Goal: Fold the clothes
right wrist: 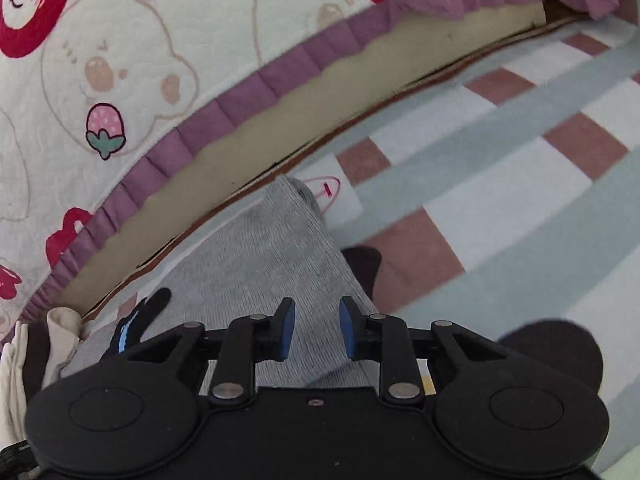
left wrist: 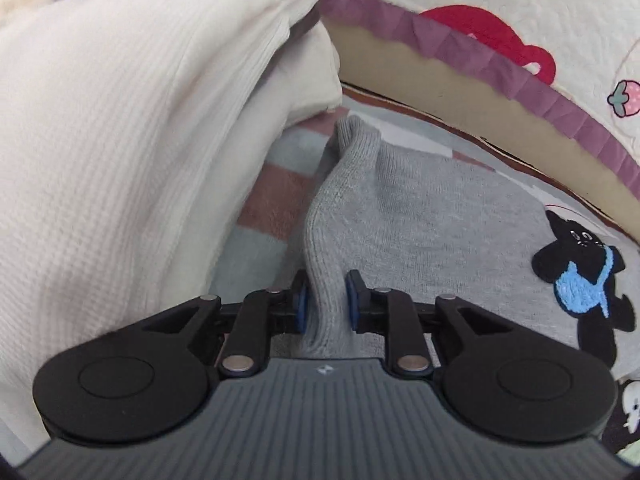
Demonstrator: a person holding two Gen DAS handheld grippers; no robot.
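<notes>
Your left gripper [left wrist: 326, 300] is clenched on a ribbed fold of the grey sweater [left wrist: 420, 216], its blue pads [left wrist: 303, 300] pressing the knit from both sides. The sweater lies on the checked blanket [right wrist: 500, 184] beside the cream folded garment [left wrist: 100, 140] (a black cat patch [left wrist: 580, 280] shows on its front). Your right gripper [right wrist: 317, 328] sits over the sweater's other edge with grey fabric between its jaws, though I cannot tell whether the pads actually pinch it.
</notes>
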